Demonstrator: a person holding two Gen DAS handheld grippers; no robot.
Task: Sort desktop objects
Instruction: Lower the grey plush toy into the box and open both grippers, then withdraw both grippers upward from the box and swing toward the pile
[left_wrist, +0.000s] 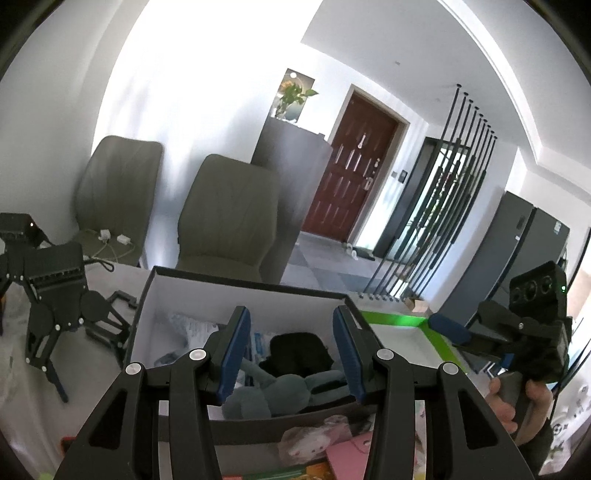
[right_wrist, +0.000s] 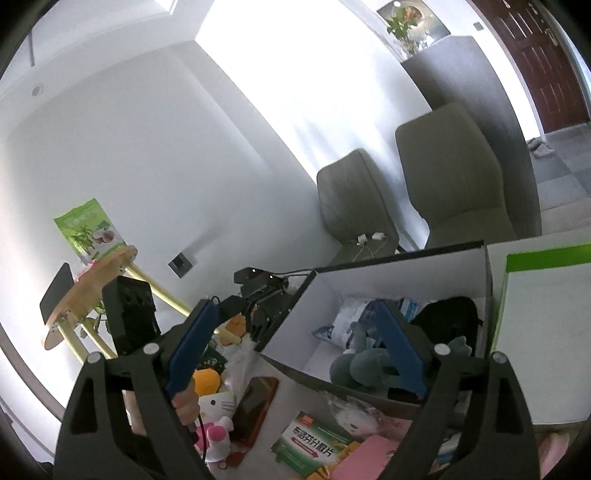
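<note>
My left gripper (left_wrist: 291, 350) is open and empty, held above the near wall of a dark open box (left_wrist: 243, 284) with a white inside. A grey plush toy (left_wrist: 273, 395), a black cloth item (left_wrist: 295, 350) and white packets lie in the box. My right gripper (right_wrist: 291, 354) is open and empty, raised over the box's near left corner (right_wrist: 284, 365); the grey plush (right_wrist: 362, 365) shows behind its right finger. On the table in front of the box lie a Hello Kitty plush (right_wrist: 218, 417), a red-cased phone (right_wrist: 255, 406), a green medicine box (right_wrist: 314, 443) and a pink item (right_wrist: 369, 458).
A green-rimmed white box (left_wrist: 402, 336) stands right of the dark box. A spare black gripper on a stand (left_wrist: 55, 306) sits at the table's left. Two grey chairs (left_wrist: 229, 218) stand behind the table. An orange plush (right_wrist: 207, 380) lies near the phone.
</note>
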